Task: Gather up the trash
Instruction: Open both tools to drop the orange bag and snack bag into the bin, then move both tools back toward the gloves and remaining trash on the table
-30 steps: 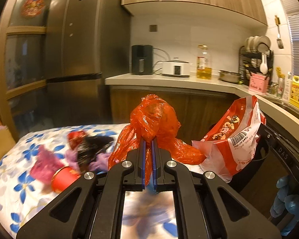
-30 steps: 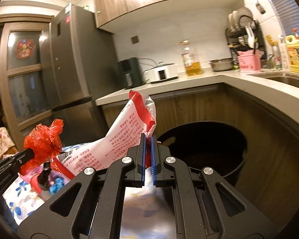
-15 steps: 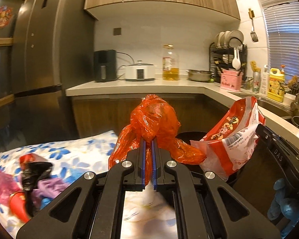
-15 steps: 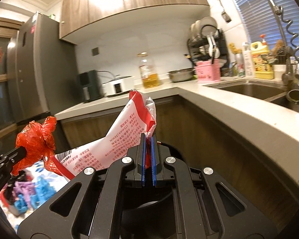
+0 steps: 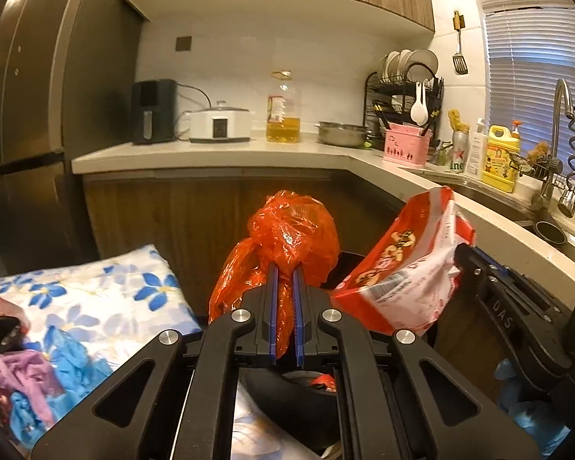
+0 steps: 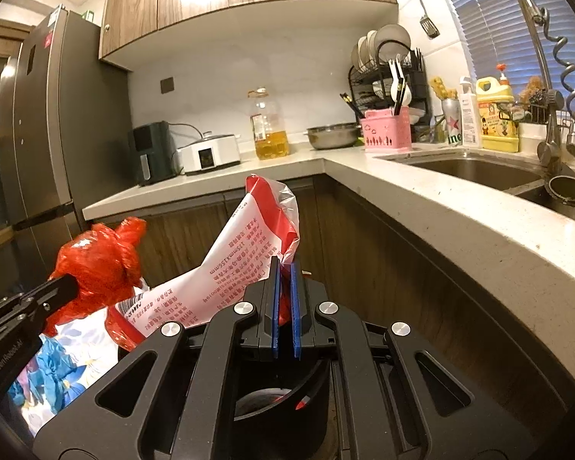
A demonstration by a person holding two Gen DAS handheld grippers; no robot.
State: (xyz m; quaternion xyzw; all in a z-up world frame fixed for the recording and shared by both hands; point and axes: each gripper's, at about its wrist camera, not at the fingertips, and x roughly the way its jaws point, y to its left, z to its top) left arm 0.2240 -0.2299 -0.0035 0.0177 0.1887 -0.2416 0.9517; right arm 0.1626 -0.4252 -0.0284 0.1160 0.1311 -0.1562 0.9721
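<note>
Above the black bin (image 6: 280, 402), left claw (image 5: 283, 268) pinches an orange bag (image 5: 287, 230), right claw (image 6: 283, 264) a snack packet (image 6: 241, 268)

The left tool (image 5: 283, 268) is pointing forward and slightly downward, its blue pads (image 5: 272, 306) clamping tight. The right tool (image 6: 284, 264) is reaching alongside at a similar tilt, its pads (image 6: 275, 303) likewise pressing nearly together (each is pinching thin plastic). A blue-gloved hand (image 5: 525, 410) is showing behind the right tool.
</note>
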